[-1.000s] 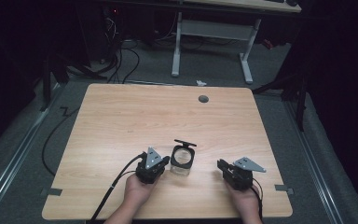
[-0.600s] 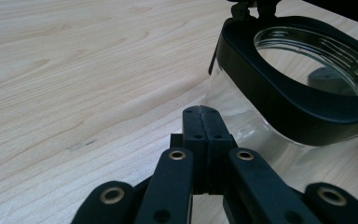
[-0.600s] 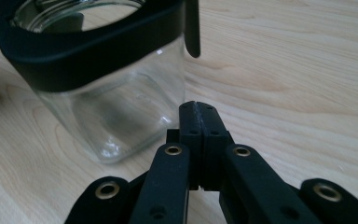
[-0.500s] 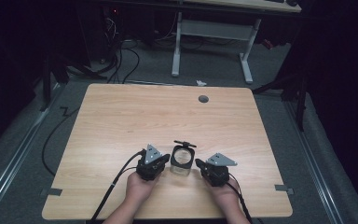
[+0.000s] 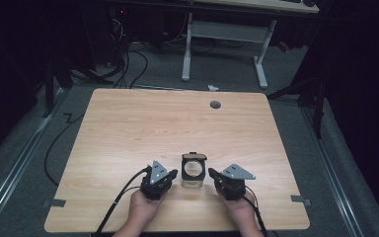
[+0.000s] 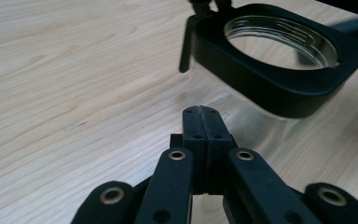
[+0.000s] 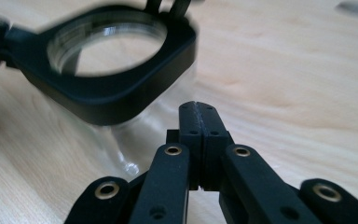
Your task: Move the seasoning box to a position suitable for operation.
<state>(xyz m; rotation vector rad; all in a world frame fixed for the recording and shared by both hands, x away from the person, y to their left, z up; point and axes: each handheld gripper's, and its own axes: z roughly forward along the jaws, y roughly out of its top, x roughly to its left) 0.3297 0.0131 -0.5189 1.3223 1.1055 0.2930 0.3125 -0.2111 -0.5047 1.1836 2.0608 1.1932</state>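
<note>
1. High view: jar (image 5: 194, 171) upright near the desk (image 5: 128, 128) front edge, between left tongs (image 5: 171, 174) and right tongs (image 5: 212, 174), just beside each; nothing gripped yet, so work judged barely begun.
2. Left gripper view: left tongs (image 6: 200, 111) pressed together, empty; jar (image 6: 279, 56) just ahead, to the right, black rim uncovered.
3. Right gripper view: right tongs (image 7: 199, 106) pressed together, empty; jar (image 7: 116, 70) just ahead, to the left.
</note>
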